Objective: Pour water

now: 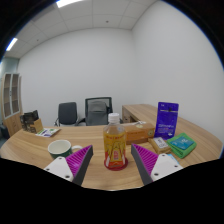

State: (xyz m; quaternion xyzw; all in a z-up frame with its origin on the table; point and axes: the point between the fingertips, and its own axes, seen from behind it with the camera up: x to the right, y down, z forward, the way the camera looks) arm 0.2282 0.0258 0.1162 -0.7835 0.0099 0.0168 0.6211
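bottle (115,143) between claw (113,164) fingers, cup (60,147) left

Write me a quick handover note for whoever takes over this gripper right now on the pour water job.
Gripper: open, nothing held.
Bottle: upright on the table, between the fingers with gaps either side, holding orange liquid.
Cup: white, on the table beyond the left finger; contents not visible.
Done: fingers lined up around the bottle.
Left: close on the bottle, lift, carry it to the cup, pour.
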